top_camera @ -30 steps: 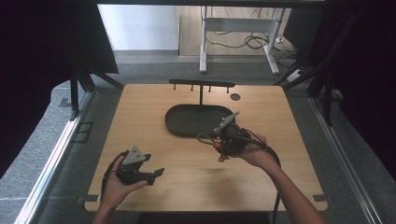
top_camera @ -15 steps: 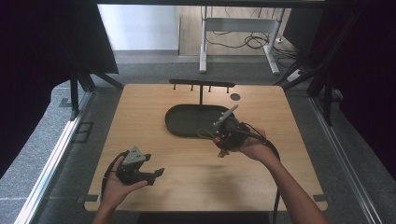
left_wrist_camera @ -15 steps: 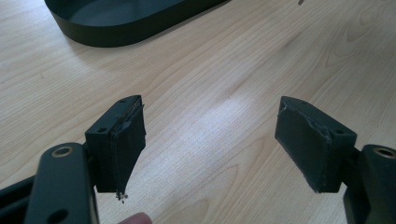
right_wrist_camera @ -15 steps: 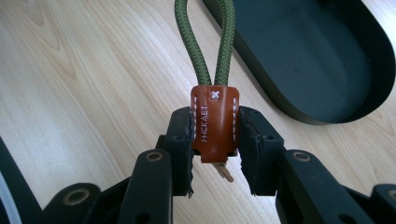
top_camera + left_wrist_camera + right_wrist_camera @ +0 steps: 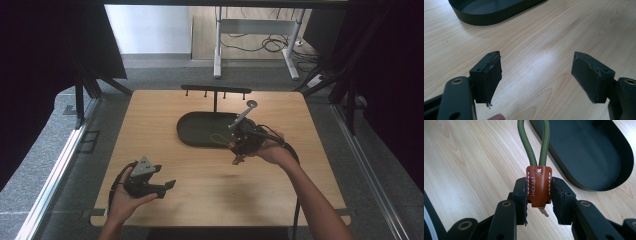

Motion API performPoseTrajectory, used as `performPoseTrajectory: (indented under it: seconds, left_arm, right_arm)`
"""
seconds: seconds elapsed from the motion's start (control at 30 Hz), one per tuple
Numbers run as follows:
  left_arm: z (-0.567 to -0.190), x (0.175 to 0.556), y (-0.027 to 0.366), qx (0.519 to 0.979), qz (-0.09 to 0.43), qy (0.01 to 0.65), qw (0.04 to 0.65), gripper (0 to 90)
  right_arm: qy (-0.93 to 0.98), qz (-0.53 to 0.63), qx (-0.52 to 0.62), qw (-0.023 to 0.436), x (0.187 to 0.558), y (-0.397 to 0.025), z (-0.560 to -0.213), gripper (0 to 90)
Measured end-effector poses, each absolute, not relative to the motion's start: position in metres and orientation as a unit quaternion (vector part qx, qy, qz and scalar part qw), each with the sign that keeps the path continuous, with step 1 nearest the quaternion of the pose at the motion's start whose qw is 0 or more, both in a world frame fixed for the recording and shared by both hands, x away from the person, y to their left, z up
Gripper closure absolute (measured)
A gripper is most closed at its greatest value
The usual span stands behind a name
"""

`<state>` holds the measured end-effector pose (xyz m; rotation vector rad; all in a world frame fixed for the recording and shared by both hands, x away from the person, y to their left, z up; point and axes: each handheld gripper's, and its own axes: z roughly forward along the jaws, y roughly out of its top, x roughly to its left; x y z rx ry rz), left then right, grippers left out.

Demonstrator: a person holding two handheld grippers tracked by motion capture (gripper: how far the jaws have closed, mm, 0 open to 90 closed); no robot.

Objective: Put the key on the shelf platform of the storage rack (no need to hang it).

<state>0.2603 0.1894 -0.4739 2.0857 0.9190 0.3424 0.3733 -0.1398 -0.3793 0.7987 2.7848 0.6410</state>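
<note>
Right gripper (image 5: 539, 202) is clamped on a brown leather tab with white stitching (image 5: 538, 186), its olive-green cord loop (image 5: 535, 142) running out toward the black oval tray (image 5: 599, 157). The right hand (image 5: 270, 150) holds it tilted up at the tray's near-right edge; the stitching is readable in the right gripper view. It's moved a bit farther over the tray than a second ago. Left gripper (image 5: 536, 75) rests wide open, nothing in it, over the light wooden table (image 5: 200, 190).

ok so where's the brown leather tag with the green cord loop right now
The brown leather tag is clamped in the right gripper, its green cord loop reaching over the black oval tray's right end in the high view.
</note>
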Motion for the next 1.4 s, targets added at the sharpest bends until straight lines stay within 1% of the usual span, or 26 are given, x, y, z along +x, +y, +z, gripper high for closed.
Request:
performPoseTrajectory:
  seconds: [0.83,1.4]
  left_arm:
    - [-0.474,0.261,0.191,0.827,0.137,0.365,0.406,24.6]
    - [-0.474,0.261,0.192,0.826,0.137,0.365,0.407,24.6]
  right_arm:
    - [0.936,0.205,0.271,0.096,0.394,-0.132,-0.376,67.1]
    - [0.933,0.201,0.281,0.101,0.415,-0.133,-0.371,67.1]
